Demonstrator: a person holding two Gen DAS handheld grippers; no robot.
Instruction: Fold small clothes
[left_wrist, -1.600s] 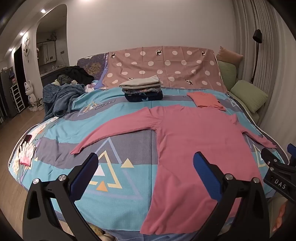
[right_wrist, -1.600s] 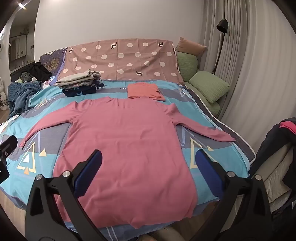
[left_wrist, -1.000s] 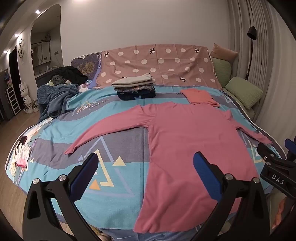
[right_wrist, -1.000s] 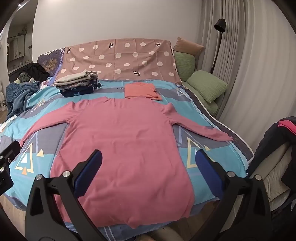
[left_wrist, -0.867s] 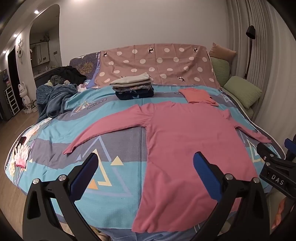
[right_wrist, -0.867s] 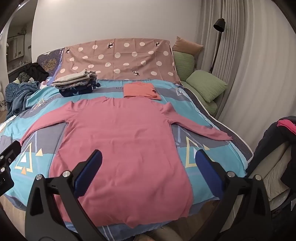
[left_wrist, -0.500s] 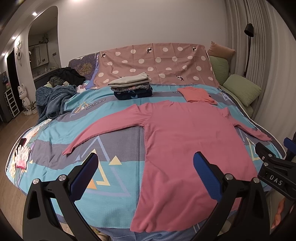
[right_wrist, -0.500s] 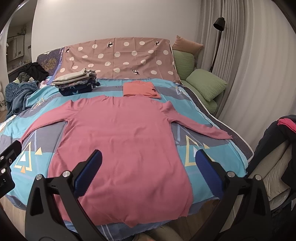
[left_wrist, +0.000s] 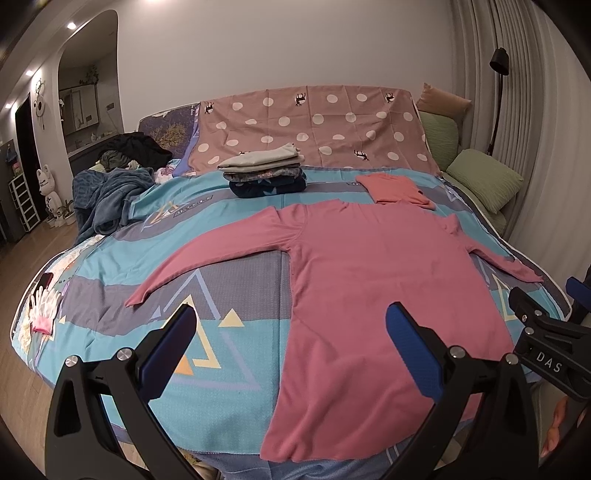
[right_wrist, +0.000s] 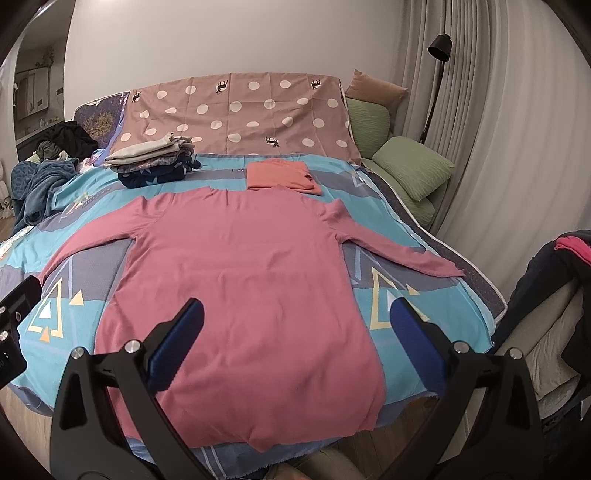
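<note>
Your pink shirt (right_wrist: 240, 280) hem droops over the bed (left_wrist: 229, 343) edge.
Both claws, left gripper (left_wrist: 291, 350) and right gripper (right_wrist: 295, 343), gape empty; the view has pulled back slightly.

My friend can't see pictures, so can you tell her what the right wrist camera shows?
A pink long-sleeved top lies flat on a bed, sleeves spread. The open right gripper hovers above its hem; folded clothes sit behind.

Long-sleeve top (right_wrist: 240, 266): plain dusty pink. Bedspread (left_wrist: 229, 354): teal/grey bands, yellow-white triangles. Headboard cloth (right_wrist: 236, 110): brown, white dots. Folded top (right_wrist: 280, 175): coral. Pillows (right_wrist: 412, 166): green.
</note>
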